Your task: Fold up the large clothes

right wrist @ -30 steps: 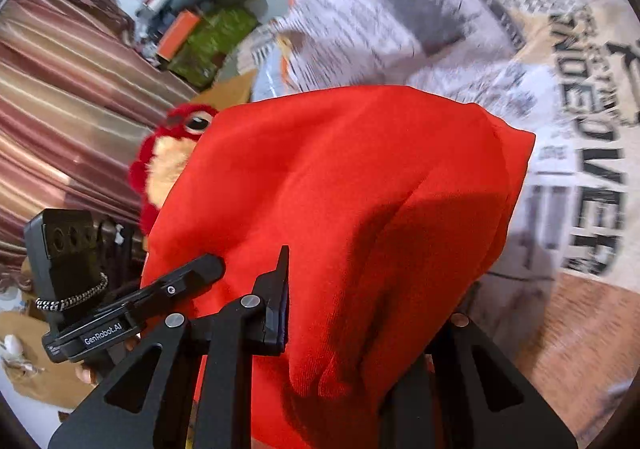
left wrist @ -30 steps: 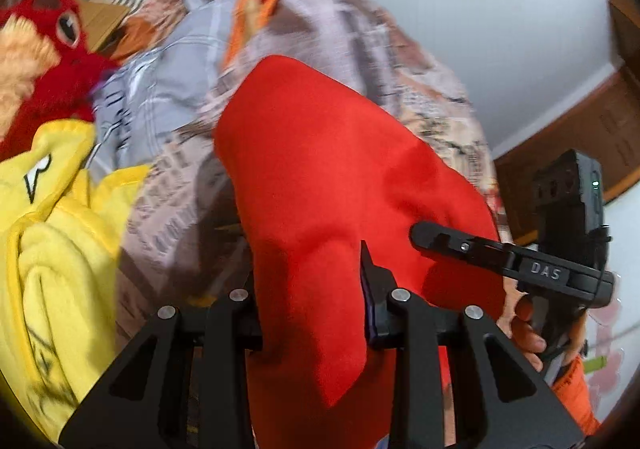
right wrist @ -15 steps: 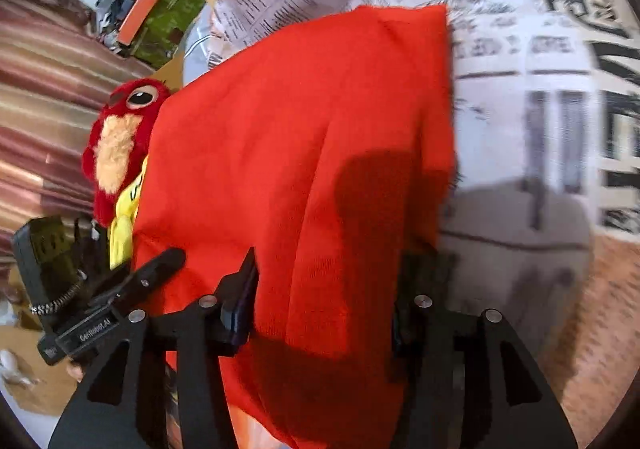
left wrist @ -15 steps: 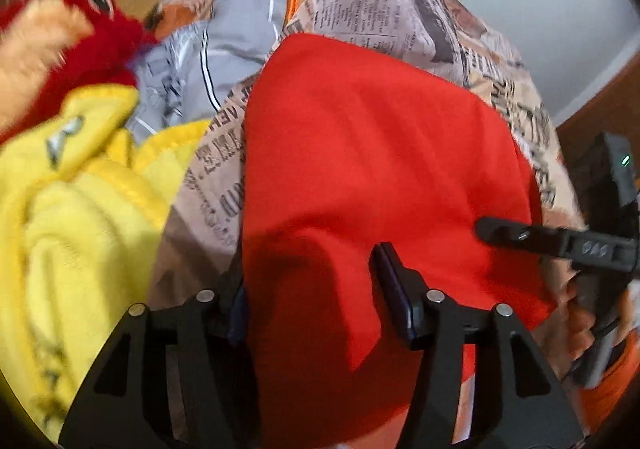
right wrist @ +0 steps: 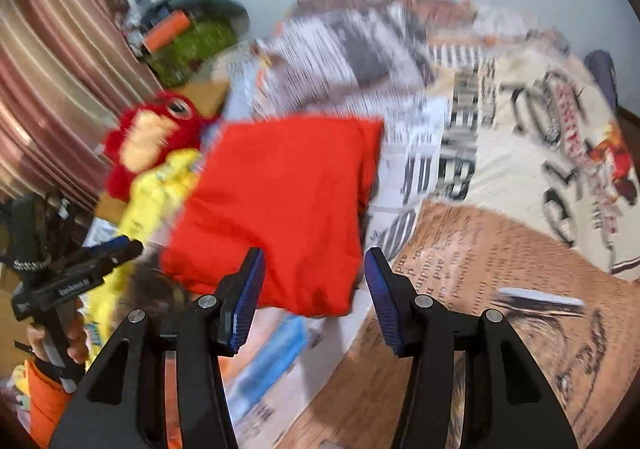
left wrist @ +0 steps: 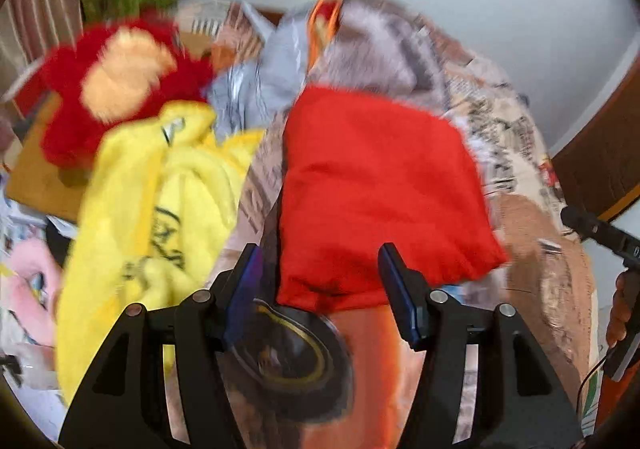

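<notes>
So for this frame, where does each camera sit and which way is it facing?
Left wrist: sits on the left tool, looking forward and down onto the folded red garment on the newspaper-print bedspread; own open fingers frame it, the right tool at the right edge.
Right wrist: sits on the right tool, looking down at the same garment from its other side; own open fingers show, plus the left tool and the hand holding it.
Shared: red garment, bedspread, yellow garment, red plush toy.
</notes>
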Demonstrator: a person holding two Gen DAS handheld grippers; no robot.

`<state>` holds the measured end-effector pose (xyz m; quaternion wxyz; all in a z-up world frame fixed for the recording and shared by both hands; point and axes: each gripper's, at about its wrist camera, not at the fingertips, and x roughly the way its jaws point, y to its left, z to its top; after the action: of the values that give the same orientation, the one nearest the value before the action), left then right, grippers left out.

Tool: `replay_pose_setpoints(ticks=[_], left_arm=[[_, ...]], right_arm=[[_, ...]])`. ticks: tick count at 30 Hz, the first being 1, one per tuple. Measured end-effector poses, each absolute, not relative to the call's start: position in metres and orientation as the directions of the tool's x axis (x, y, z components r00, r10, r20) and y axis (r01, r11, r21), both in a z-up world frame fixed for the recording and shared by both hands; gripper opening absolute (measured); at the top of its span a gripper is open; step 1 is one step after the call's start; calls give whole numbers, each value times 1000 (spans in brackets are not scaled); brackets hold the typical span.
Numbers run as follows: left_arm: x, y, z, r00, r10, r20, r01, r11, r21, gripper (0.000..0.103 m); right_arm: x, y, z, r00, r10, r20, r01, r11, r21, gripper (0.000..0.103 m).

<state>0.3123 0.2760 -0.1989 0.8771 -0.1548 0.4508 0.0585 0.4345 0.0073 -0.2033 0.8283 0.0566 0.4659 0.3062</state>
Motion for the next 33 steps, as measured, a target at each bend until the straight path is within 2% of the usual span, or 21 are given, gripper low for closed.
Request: replay_pose_setpoints(ticks=[5, 12, 15, 18, 25, 26, 27, 29, 31, 33], left_arm=[[256, 233, -102, 744, 6, -669, -151, 976, -158, 59], [168, 176, -7, 900, 18, -436, -80, 989, -123, 59], [128, 157, 13, 938, 48, -343, -87, 991, -98, 59], [97, 139, 22, 959, 83, -271, -106, 992, -72, 59], [47, 102, 21, 976, 151, -154, -156, 988, -16, 60], [43, 98, 20, 976, 156, -149, -160, 987, -13, 62], [40, 96, 19, 976, 165, -143, -168, 986, -14, 67], [37, 94, 18, 975, 175, -137, -180, 983, -20, 79], [33, 93, 16, 973, 192, -127, -196, 980, -22, 93], [29, 91, 15, 970, 213, -120, -217, 976, -16, 103]], right_arm=[[385, -4, -125, 518, 604, -606, -500, 788, 359, 48], [279, -25, -33, 689, 641, -338, -584, 767, 266, 48], [237, -34, -13, 732, 640, -233, -596, 768, 235, 48], [210, -41, -8, 759, 626, -176, -592, 777, 213, 48], [174, -43, -19, 798, 589, -131, -564, 805, 182, 48], [172, -43, -21, 803, 581, -130, -558, 811, 175, 52], [169, -42, -23, 813, 568, -128, -547, 820, 168, 55], [165, -43, -24, 829, 546, -119, -527, 835, 159, 79], [159, -45, -24, 847, 522, -101, -506, 849, 151, 89], [159, -43, -24, 859, 502, -101, -486, 862, 146, 98]])
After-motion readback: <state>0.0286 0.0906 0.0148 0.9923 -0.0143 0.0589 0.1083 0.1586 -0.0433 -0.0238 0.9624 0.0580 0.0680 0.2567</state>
